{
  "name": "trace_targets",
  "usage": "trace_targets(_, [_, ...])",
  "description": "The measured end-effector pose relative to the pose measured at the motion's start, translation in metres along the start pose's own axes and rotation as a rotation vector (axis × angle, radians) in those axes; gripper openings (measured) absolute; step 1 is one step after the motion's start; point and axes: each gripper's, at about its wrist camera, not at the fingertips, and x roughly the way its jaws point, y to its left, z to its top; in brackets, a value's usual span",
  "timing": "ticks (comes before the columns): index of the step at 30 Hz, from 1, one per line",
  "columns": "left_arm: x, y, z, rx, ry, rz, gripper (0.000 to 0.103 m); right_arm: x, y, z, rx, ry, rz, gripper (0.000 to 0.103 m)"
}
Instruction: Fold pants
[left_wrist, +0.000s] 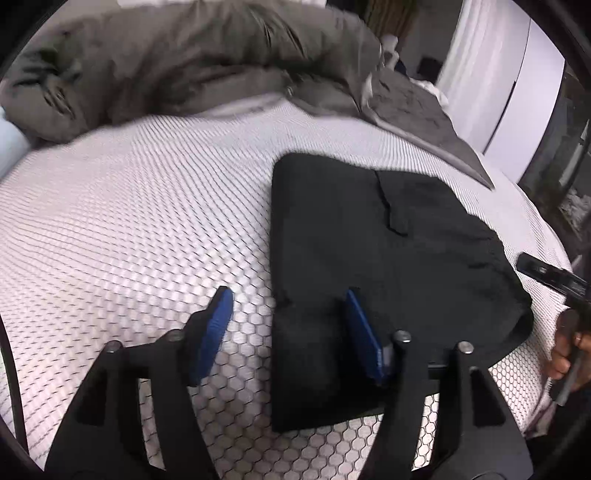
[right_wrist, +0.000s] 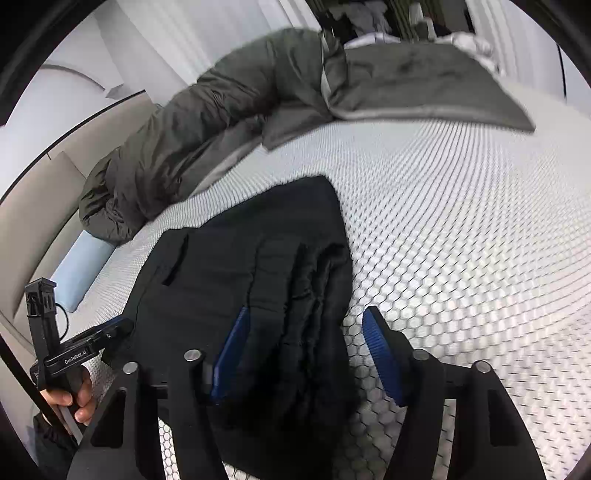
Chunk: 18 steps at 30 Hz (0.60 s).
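The black pants (left_wrist: 388, 266) lie folded into a compact stack on the white honeycomb-patterned bed cover (left_wrist: 140, 221). My left gripper (left_wrist: 288, 314) is open, its blue pads straddling the pants' near left edge, holding nothing. In the right wrist view the pants (right_wrist: 258, 266) show a layered folded edge on their right side. My right gripper (right_wrist: 308, 332) is open over that near right edge, one pad over the cloth, one over the bed cover (right_wrist: 461, 240). The left gripper also shows in the right wrist view (right_wrist: 88, 343), held by a hand.
A rumpled grey duvet (left_wrist: 192, 62) lies along the far side of the bed, also in the right wrist view (right_wrist: 207, 129). A light blue pillow (right_wrist: 81, 269) sits by the headboard. White wardrobe doors (left_wrist: 517, 85) stand beyond the bed.
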Motion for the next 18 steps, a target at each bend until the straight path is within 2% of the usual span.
trace_targets(2, [-0.015, -0.005, -0.005, 0.026, -0.050, 0.019, 0.090, -0.015, 0.005, -0.005, -0.018, -0.027, 0.012, 0.074])
trace_targets(5, [-0.042, -0.019, -0.018, 0.076, -0.126, 0.052, 0.094, -0.041, 0.018, -0.017, -0.067, -0.099, 0.017, 0.089])
trace_targets(7, [-0.062, -0.027, -0.033, 0.088, -0.155, 0.055, 0.102, -0.056, 0.028, -0.027, -0.120, -0.142, 0.023, 0.103])
trace_targets(9, [-0.079, -0.036, -0.044, 0.097, -0.202, 0.048, 0.102, -0.068, 0.038, -0.037, -0.166, -0.194, 0.038, 0.103])
trace_targets(12, [-0.093, -0.046, -0.053, 0.110, -0.230, 0.042, 0.102, -0.083, 0.049, -0.057, -0.199, -0.268, 0.031, 0.103])
trace_targets(18, [-0.123, -0.061, -0.073, 0.107, -0.253, 0.018, 0.102, -0.097, 0.074, -0.078, -0.285, -0.316, 0.052, 0.103])
